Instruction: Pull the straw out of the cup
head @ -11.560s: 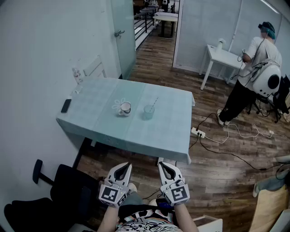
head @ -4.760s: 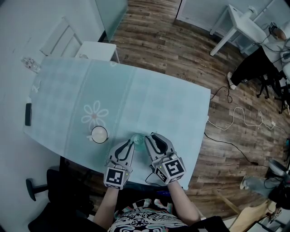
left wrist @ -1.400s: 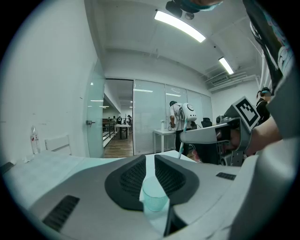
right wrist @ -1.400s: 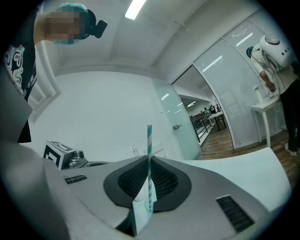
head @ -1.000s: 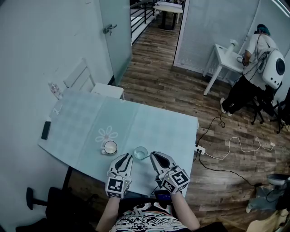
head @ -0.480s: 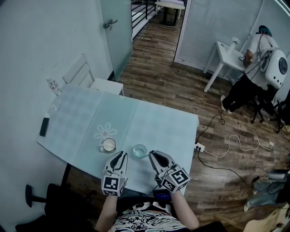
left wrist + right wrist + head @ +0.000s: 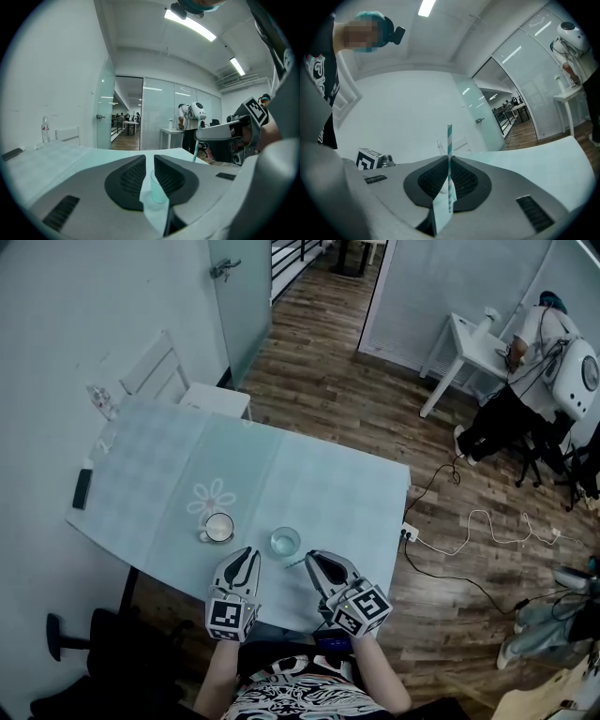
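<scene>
A clear glass cup stands near the front edge of the pale blue table. It also shows in the left gripper view, where the cup sits past the jaws in the narrow gap between them. A green-and-white striped straw is upright, out of the cup, and pinched in my right gripper. From above, the right gripper hovers just right of the cup, with the straw poking out toward it. My left gripper hangs left of the cup, slightly open and holding nothing.
A white mug sits beside a flower print, left of the cup. At the table's far left lie a phone and a bottle. A white chair stands behind. A person works at a small table; cables cross the floor.
The right gripper has drawn back from the cup with the straw in it. The left gripper has moved away from the cup toward me.
</scene>
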Tool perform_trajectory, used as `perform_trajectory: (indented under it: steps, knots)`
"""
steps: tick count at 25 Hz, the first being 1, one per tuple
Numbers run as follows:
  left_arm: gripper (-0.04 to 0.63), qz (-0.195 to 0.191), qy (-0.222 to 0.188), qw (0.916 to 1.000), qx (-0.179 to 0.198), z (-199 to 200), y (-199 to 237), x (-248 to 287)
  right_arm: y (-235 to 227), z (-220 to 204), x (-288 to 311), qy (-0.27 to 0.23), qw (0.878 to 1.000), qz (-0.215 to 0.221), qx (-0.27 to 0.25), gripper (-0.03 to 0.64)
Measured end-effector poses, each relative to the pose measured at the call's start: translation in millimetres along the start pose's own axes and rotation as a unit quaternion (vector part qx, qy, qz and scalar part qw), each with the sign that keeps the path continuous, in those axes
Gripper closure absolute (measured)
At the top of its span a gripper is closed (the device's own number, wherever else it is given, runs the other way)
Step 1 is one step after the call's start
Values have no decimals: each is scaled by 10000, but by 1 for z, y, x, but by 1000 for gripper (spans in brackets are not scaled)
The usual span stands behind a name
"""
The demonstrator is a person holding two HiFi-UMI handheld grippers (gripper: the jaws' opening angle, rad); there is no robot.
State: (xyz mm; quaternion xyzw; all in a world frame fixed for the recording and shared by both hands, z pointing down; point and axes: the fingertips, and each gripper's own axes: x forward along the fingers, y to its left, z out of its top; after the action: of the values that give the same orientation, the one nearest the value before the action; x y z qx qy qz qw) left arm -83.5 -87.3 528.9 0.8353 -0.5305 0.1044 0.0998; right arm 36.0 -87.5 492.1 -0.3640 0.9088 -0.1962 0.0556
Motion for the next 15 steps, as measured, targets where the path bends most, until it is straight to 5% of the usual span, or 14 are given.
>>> perform_trajectory:
  steps: [15]
  knots:
    - [588,-118,187,9997,-119,-19,2,4,-18,-31,-4,326,9987,-257,292,578]
